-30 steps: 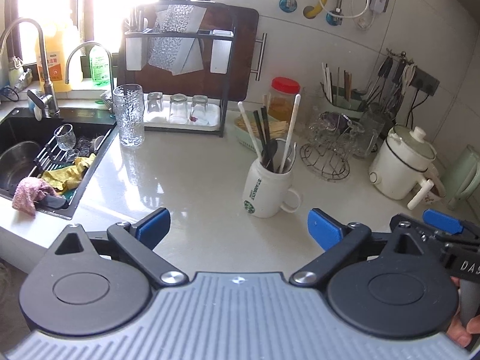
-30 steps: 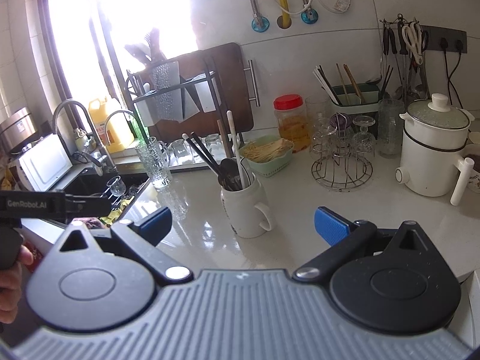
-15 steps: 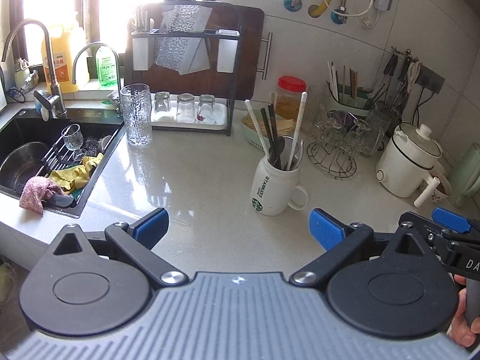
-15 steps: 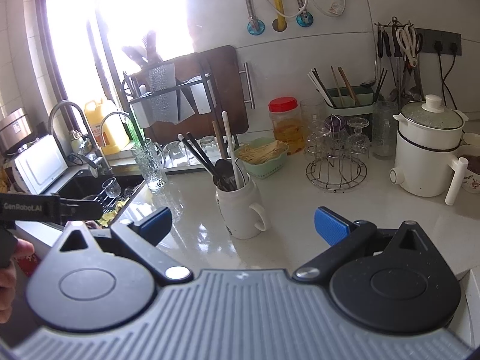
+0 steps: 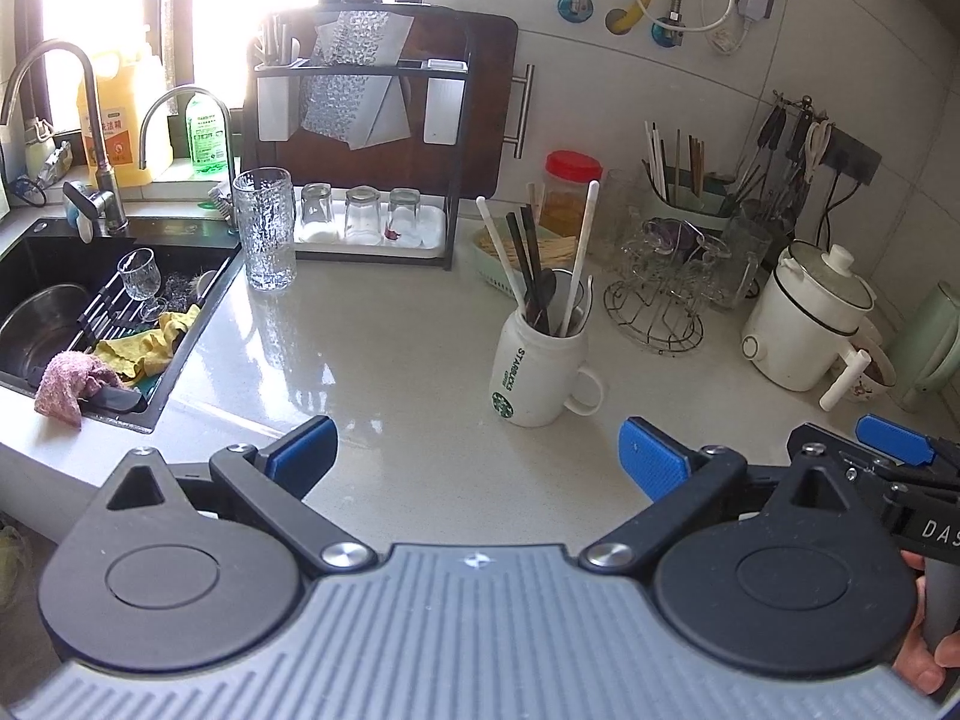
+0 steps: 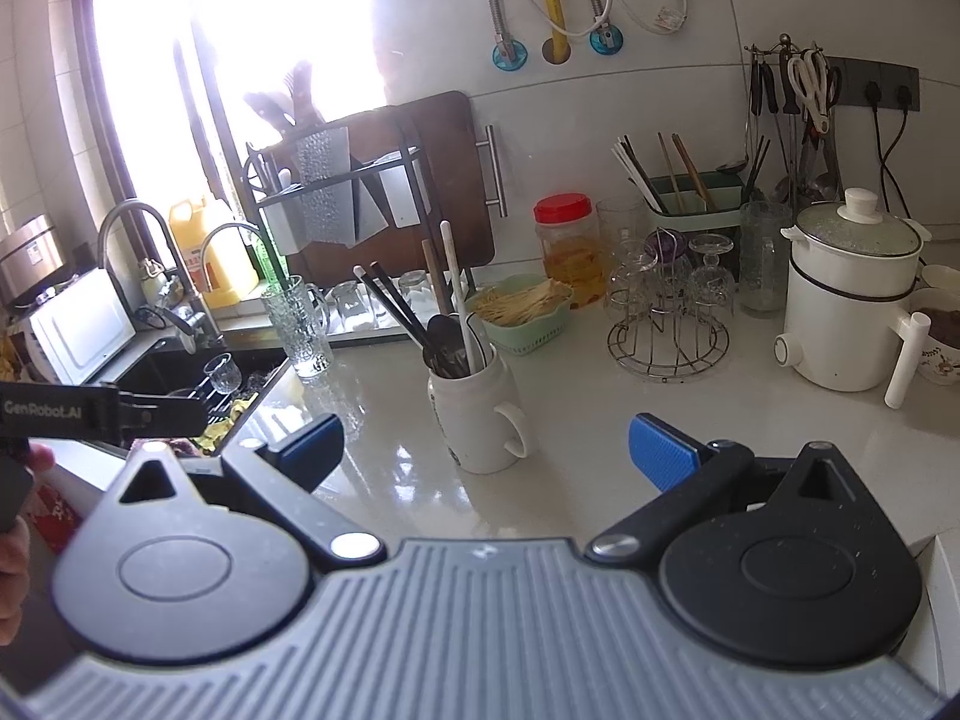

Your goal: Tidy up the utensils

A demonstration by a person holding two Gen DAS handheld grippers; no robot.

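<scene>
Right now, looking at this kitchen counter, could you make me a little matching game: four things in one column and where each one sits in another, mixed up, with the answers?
Things:
1. Stemmed glass
2. White mug
3. Red-lidded jar
4. Upturned small glasses

Places:
A. On the white tray under the black rack
B. In the sink, on the wire rack
C. At the back by the wall tiles
D. Mid-counter, holding chopsticks and spoons

Pairs: 1-B, 2-D, 3-C, 4-A

Utensil-filled mug (image 5: 536, 373) before open-jawed left gripper (image 5: 477, 453)
</scene>
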